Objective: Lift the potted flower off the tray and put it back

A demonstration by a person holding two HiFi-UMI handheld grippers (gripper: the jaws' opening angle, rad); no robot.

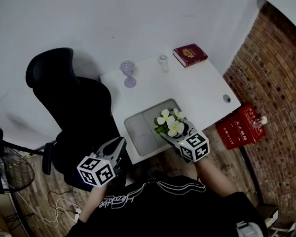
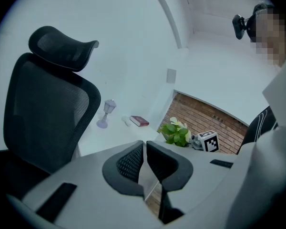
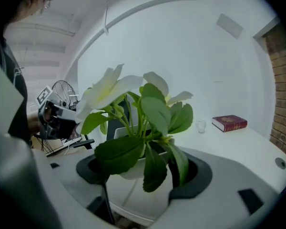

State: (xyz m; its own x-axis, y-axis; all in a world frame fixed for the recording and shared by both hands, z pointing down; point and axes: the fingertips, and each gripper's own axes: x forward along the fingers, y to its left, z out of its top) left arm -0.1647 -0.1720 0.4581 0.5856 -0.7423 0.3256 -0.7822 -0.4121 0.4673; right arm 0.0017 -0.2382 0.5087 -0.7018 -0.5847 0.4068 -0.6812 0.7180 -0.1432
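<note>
The potted flower [image 1: 170,123], with white blooms and green leaves in a small white pot, hangs just above the right end of the grey tray [image 1: 138,128]. My right gripper [image 1: 181,133] is shut on the pot. In the right gripper view the pot [image 3: 133,168] sits between the dark pads and the leaves fill the middle. My left gripper [image 1: 114,151] is off the table's near left corner, in front of the chair, jaws together and empty [image 2: 144,149]. From the left gripper view the flower [image 2: 176,132] shows to the right with the right gripper's marker cube behind it.
A black office chair [image 1: 74,98] stands left of the white table [image 1: 197,90]. A purple goblet [image 1: 129,73], a small clear glass [image 1: 163,62] and a red book [image 1: 190,54] sit at the table's far end. A red box [image 1: 240,125] lies by the brick wall.
</note>
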